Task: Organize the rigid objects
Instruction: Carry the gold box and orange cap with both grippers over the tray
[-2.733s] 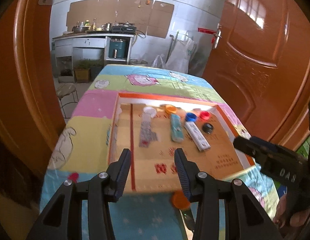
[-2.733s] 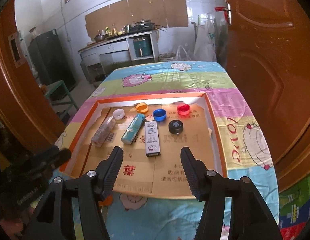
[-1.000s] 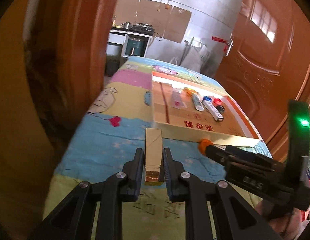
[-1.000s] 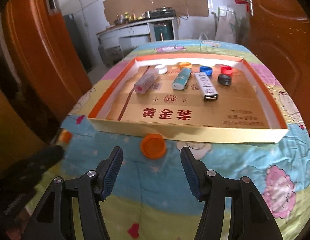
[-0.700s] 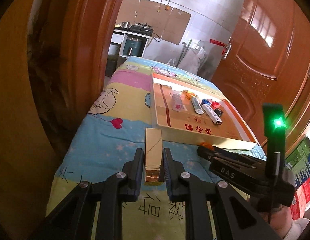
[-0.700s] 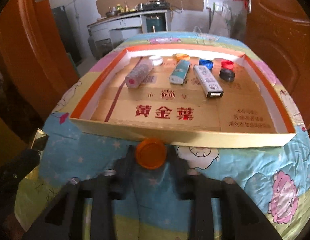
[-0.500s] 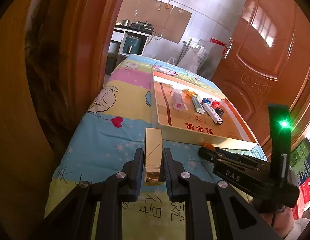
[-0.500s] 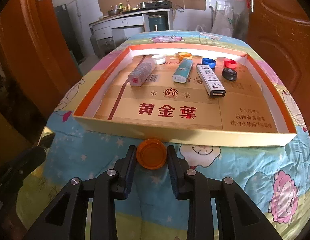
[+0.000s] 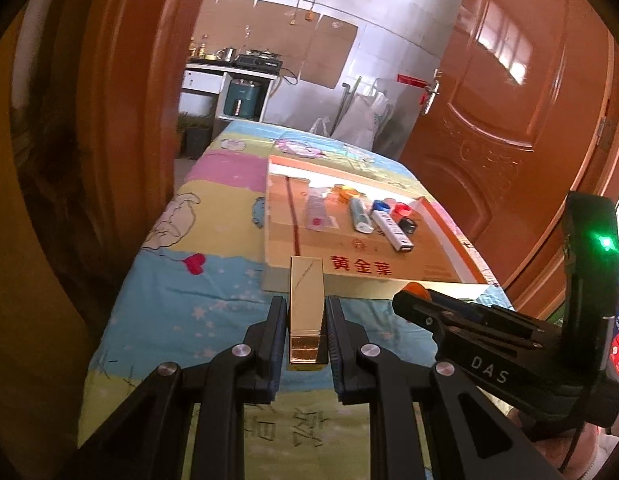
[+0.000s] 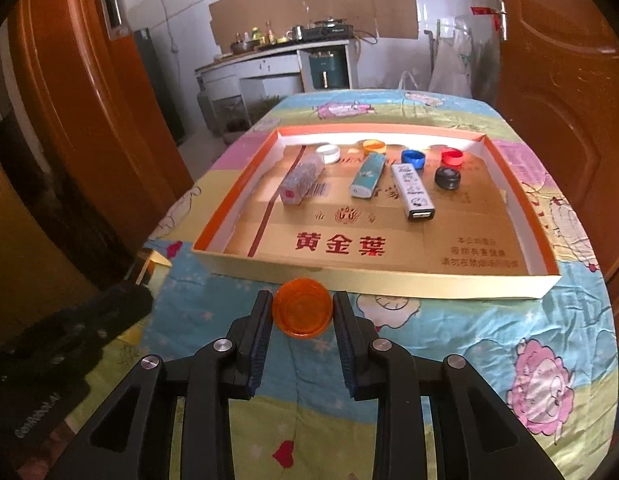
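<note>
My left gripper [image 9: 306, 326] is shut on a long gold box [image 9: 306, 308] and holds it above the cloth, short of the cardboard tray [image 9: 365, 270]. My right gripper [image 10: 302, 312] is shut on an orange cap [image 10: 302, 307] just before the tray's near wall [image 10: 389, 278]. In the tray lie a clear box [image 10: 302, 181], a teal box [image 10: 368, 174], a white box [image 10: 413, 191], and white [image 10: 328, 153], orange [image 10: 374, 145], blue [image 10: 413, 157], red [image 10: 452, 156] and black [image 10: 447, 177] caps. The right gripper also shows in the left wrist view [image 9: 409, 300].
The tray sits on a table with a colourful cartoon cloth [image 10: 549, 340]. Orange wooden doors stand at the left [image 10: 89, 120] and the right [image 10: 569, 80]. A kitchen counter [image 10: 277, 56] is at the back.
My right gripper has closed on the orange cap and lifted it toward the tray. My left gripper keeps hold of the gold box and has risen slightly.
</note>
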Demonstrator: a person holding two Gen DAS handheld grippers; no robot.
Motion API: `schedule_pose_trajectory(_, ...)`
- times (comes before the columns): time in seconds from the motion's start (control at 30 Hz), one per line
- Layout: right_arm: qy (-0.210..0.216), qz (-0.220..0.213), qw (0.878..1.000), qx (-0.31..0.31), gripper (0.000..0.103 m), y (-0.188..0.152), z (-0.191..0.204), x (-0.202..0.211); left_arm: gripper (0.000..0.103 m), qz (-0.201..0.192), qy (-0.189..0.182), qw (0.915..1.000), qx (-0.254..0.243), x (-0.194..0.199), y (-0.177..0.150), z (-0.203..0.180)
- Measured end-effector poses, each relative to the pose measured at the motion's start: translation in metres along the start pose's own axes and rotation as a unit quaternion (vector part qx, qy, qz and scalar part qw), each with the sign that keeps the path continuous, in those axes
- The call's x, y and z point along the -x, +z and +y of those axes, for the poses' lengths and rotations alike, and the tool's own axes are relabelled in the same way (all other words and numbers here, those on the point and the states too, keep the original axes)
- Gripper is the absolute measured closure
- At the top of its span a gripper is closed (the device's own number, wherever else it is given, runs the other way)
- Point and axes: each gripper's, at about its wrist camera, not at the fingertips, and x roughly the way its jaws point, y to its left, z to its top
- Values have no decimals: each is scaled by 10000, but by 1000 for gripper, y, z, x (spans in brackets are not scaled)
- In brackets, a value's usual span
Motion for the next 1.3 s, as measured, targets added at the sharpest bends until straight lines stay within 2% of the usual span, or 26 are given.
schedule_pose_trajectory(0.47, -207, -454, 9980, -398, 72, 12, -46, 42, 83, -101, -328, 9992, -226, -15, 34, -43)
schedule_pose_trajectory(0.83, -254, -623, 9954, -686, 72, 30, -85, 45, 83, -112, -229, 9991, -352, -38, 59, -60)
schedule_pose_trajectory(1.3, -285, -657, 9945, -765, 72, 49, -108, 36, 83, 76, -113, 9990, -429, -75, 73, -70)
